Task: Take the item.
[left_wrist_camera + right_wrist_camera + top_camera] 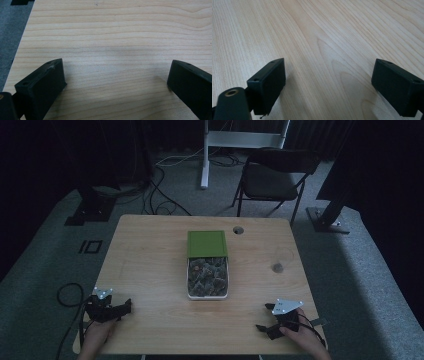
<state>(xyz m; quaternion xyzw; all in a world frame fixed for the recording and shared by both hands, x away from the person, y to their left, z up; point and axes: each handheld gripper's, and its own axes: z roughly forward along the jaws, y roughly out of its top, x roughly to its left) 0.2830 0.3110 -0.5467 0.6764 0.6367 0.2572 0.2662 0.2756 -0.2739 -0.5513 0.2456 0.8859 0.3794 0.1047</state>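
From up top, my left gripper [125, 309] sits at 7 o'clock on the table [150, 250], hand wrapped round it from below. My right gripper [261, 327] is at 5 o'clock, angled inward. The white tray [207, 296] is dead centre, well apart from both, with its green lid [207, 243] at its 12 o'clock end.

Left gripper view: jaws wide apart, bare wood between.

Right gripper view: same, spread wide over plain wood. No readable writing anywhere.
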